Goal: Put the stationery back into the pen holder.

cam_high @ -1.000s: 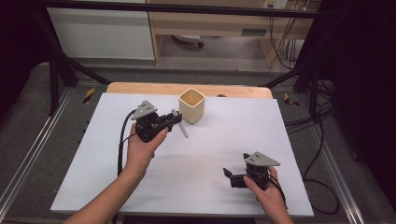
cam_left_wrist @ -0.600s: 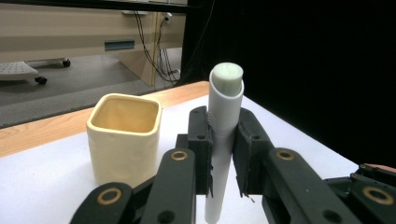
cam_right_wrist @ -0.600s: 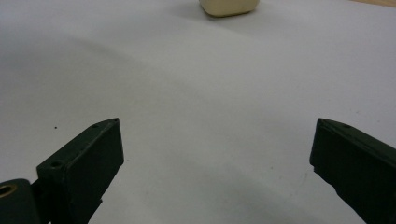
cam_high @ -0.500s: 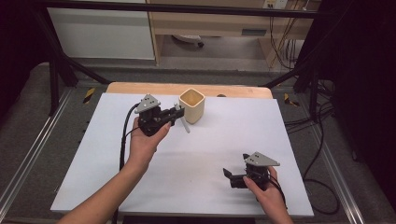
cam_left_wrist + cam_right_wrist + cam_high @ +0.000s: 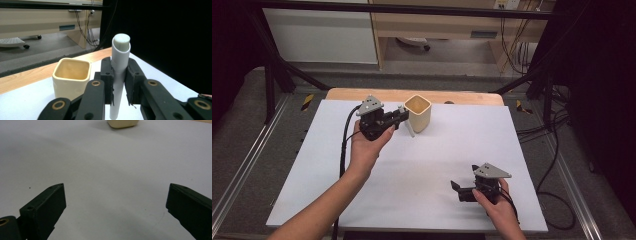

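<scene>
Transfer step: the left gripper (image 5: pixel 119 87), jaws clamped on an upright white plastic cylindrical tube (image 5: pixel 119 75), hangs just beside the square cream ceramic cup (image 5: pixel 418 113); next, presumably, lift over its rim and release.

Even light, sharp enough.
My table (image 5: pixel 422 170) is bright; surroundings go black, and near jaws blur slightly.

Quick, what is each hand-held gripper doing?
Left hand-held gripper: closed on the white tube, beside the cream cup.
Right hand-held gripper: open, holding nothing.
</scene>
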The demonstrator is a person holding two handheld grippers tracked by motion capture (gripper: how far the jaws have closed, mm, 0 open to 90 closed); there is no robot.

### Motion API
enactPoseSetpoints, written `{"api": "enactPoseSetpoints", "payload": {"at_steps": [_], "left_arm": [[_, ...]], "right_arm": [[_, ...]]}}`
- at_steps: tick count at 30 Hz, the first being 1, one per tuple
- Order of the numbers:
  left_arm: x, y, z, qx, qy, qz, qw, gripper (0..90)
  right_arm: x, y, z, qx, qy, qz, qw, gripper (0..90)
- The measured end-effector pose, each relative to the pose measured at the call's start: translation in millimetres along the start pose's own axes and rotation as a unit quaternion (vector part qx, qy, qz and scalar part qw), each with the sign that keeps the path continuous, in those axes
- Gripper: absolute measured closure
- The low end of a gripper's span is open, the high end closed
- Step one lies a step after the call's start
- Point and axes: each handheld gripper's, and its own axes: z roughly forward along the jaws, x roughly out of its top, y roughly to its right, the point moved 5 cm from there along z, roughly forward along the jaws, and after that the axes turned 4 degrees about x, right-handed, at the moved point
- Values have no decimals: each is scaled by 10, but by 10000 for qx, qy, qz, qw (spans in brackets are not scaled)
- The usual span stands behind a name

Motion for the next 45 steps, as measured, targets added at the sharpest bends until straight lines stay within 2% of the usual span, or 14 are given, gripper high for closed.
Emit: {"api": "enactPoseSetpoints", "payload": {"at_steps": [11,19,26,30,45], "left_arm": [[101,-5,24,33,5,88,10000,786],[238,-106,76,179,51,122,9998,786],[378,-226,180,378,108,233,9990,786],[457,-257,239,433,136,298,9985,786],[634,-324,393,532,235,321,9978,786]], "right_arm": [[-4,-3,3,23,-18,19,10000,34],[-8,-2,4,40,-37,12,10000,34],[-8,0,4,47,-36,25,10000,34],[-7,1,5,56,-33,29,10000,34],[-7,-1,1,52,-28,11,10000,34]]}}
